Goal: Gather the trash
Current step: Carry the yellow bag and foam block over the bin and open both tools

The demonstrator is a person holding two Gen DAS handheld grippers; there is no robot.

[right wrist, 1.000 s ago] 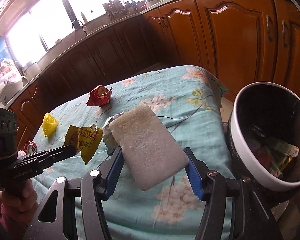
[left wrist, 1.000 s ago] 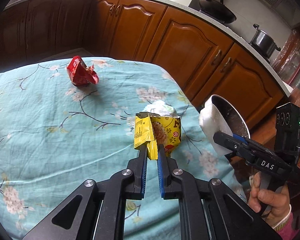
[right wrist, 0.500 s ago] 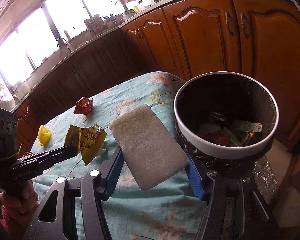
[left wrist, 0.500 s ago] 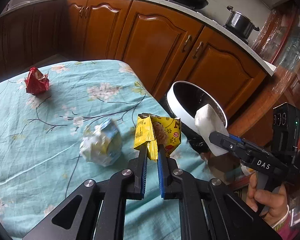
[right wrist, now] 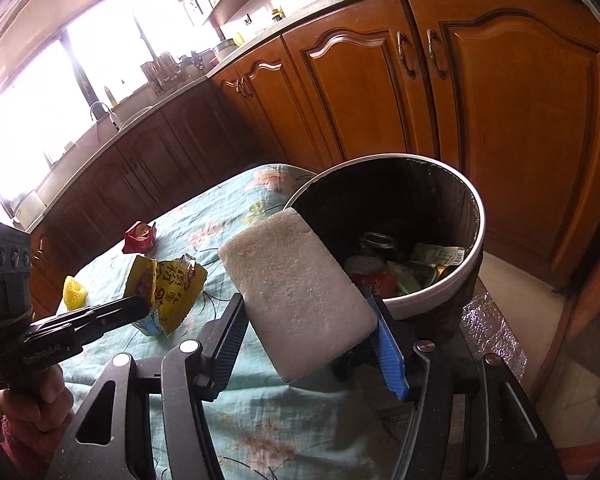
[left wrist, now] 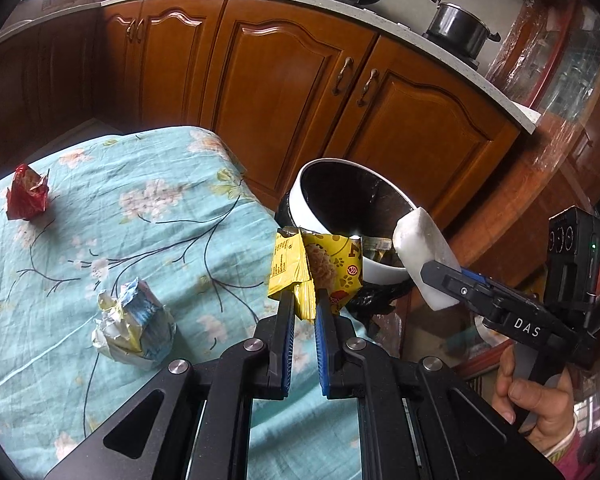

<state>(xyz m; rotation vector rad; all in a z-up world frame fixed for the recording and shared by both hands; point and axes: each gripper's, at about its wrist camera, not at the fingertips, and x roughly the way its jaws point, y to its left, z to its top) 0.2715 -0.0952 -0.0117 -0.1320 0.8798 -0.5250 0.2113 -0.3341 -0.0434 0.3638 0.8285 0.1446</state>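
Evidently light: left tongs (left wrist: 303, 304) clamped on crinkly yellow foil snack wrapper (left wrist: 314, 268), right tongs (right wrist: 312, 320) squeezing soft white rectangular sponge (right wrist: 296, 296) beside white-rimmed black trash bin (right wrist: 440, 300) off table (left wrist: 160, 208) corner.

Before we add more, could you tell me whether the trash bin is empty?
Not empty: the trash bin already holds several wrappers and other bits at the bottom, seen in the right wrist view.

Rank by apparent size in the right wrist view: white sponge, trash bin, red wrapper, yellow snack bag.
1. trash bin
2. white sponge, though it sits closest to the camera, in the right gripper, so it looks inflated
3. yellow snack bag, held by the left gripper
4. red wrapper, farthest away
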